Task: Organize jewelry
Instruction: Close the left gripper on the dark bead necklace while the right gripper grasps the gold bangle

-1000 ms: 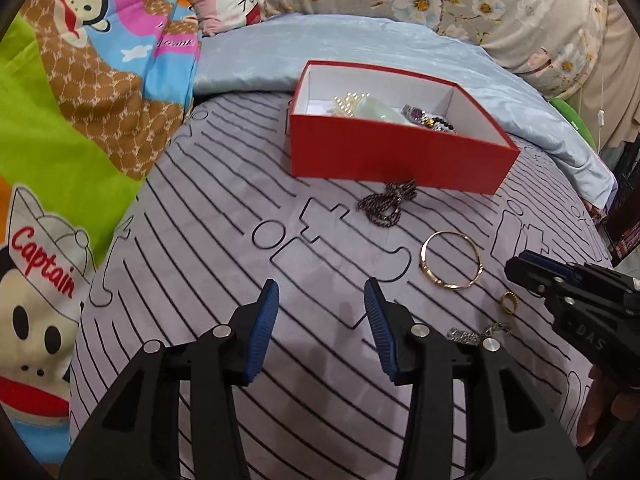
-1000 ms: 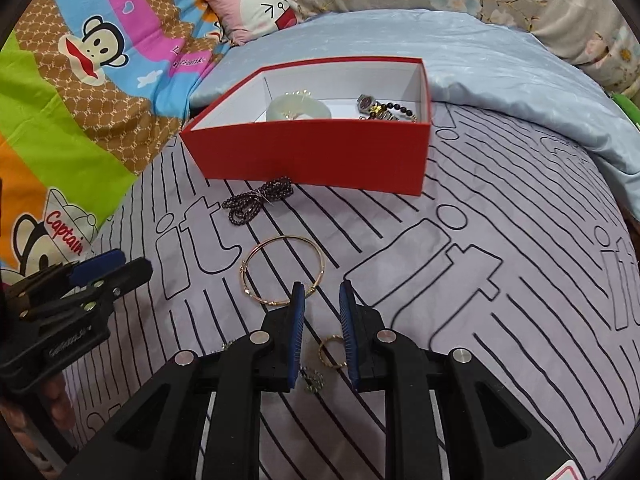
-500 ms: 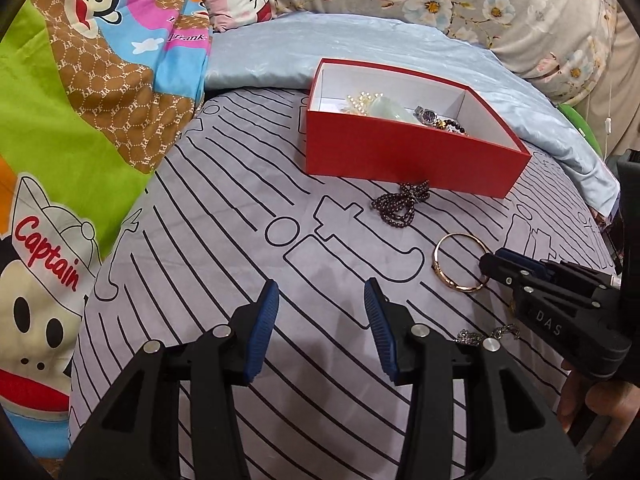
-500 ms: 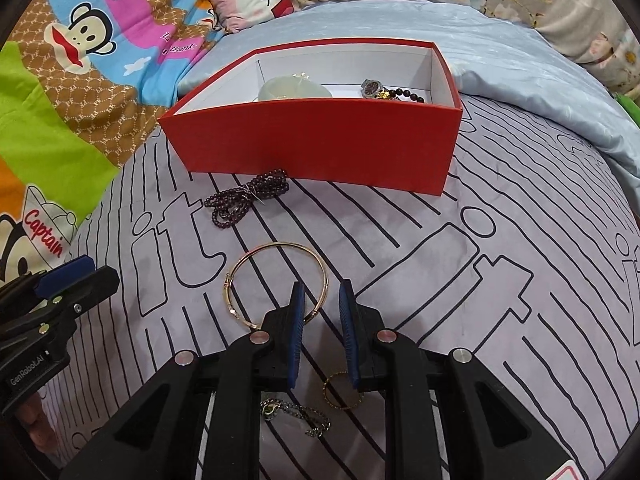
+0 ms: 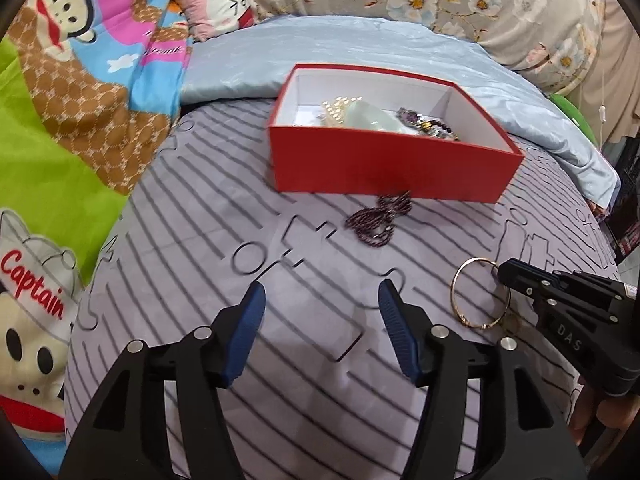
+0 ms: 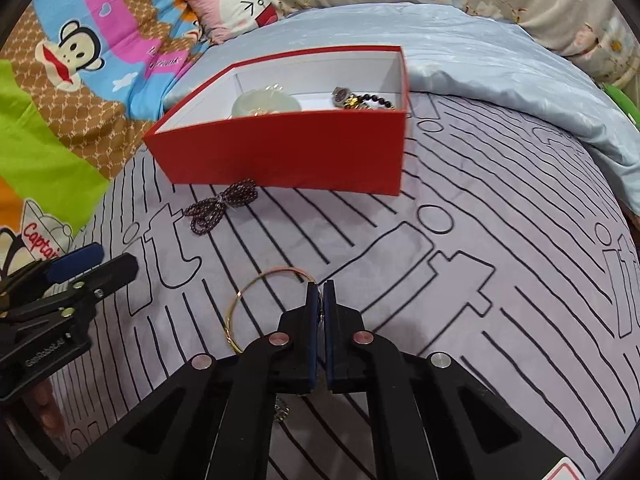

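A gold bangle (image 6: 244,300) lies on the striped purple bedspread; it also shows in the left wrist view (image 5: 460,296). My right gripper (image 6: 319,286) is shut on the bangle's right rim; it shows from the side in the left wrist view (image 5: 505,270). My left gripper (image 5: 320,304) is open and empty above bare bedspread, left of the bangle. A red box (image 6: 288,148), white inside, holds a pale jade bangle (image 6: 266,102), pearls and a dark bead bracelet (image 6: 368,100). A dark beaded necklace (image 6: 222,206) lies bunched in front of the box.
A small chain piece (image 6: 282,408) lies under my right gripper's body. A light blue pillow (image 6: 500,64) lies behind the box. Cartoon blankets (image 5: 80,120) cover the left side. The bed's edge falls off at the far right (image 5: 616,216).
My right gripper moved forward over the ring and chain and closed on the gold bangle's rim. My left gripper shifted slightly and stayed open.
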Demonstrator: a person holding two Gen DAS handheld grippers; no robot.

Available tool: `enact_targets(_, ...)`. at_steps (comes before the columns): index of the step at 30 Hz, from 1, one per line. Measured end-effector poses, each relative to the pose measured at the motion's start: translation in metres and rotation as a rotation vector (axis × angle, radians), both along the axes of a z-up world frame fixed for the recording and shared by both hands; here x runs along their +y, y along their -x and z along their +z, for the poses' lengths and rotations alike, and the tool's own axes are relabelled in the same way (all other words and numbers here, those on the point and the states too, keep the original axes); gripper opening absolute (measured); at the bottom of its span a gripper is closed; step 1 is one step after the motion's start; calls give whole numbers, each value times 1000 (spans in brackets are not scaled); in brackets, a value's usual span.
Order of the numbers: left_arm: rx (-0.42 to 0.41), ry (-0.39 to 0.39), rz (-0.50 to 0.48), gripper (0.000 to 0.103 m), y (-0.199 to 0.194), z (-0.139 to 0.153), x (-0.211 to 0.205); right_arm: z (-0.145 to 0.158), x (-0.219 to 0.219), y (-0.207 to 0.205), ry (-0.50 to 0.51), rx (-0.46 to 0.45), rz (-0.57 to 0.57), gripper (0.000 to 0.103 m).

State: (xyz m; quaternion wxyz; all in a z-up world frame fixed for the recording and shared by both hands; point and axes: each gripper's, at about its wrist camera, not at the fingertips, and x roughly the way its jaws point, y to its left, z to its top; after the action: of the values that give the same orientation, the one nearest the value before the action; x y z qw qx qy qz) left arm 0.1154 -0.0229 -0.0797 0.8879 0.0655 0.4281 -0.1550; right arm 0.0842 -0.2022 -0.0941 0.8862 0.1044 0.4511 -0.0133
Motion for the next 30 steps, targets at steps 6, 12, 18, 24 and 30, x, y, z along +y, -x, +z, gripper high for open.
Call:
enact_targets(6, -18, -5, -39, 57, -19, -5, -30, 12, -18, 10, -25, -25, -35, 2)
enact_targets(12, -25, -18, -55, 57, -42, -14, -50, 13, -30, 14, -49, -28, -51, 2)
enact_targets(18, -29, -16, -72, 56, -54, -19, -58, 13, -32, 12, -66, -31, -53, 2)
enact_targets(24, 1, -5, -72, 41, -59, -27, -60, 12, -33, 11, -71, -32, -52, 2)
enact_targets(30, 12, 8, -82, 30, -59, -30, -60, 13, -32, 12, -74, -35, -49, 0)
